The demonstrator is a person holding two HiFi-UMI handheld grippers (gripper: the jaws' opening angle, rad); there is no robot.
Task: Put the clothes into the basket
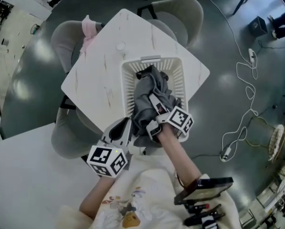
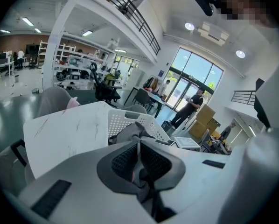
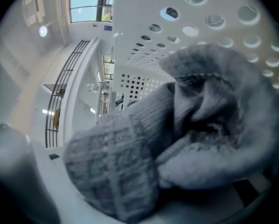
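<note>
On the white table [image 1: 104, 80] stands the white basket [image 1: 152, 61], and the grey garment [image 1: 149, 94] lies inside it, bunched, with its near end hanging over the rim closest to me. From the head view its long axis runs along the basket's length, from the far wall back toward my body, leaning a little to my left at the near end. My right gripper [image 1: 154, 114] is down at that near end, jaws closed on the cloth. The right gripper view shows what the head view cannot: ribbed grey knit [image 3: 177, 139] heaped right over my jaws so that it covers them, and the basket's perforated wall [image 3: 200, 13] close above. My left gripper [image 1: 121, 130] sits just beside the basket's near left corner, and the left gripper view shows its dark pads pressed together [image 2: 138, 155] with nothing between them, the basket [image 2: 116, 122] and table top [image 2: 69, 129] beyond. A pink cloth [image 1: 89, 30] lies on a chair [image 1: 66, 37] at the table's far left.
</note>
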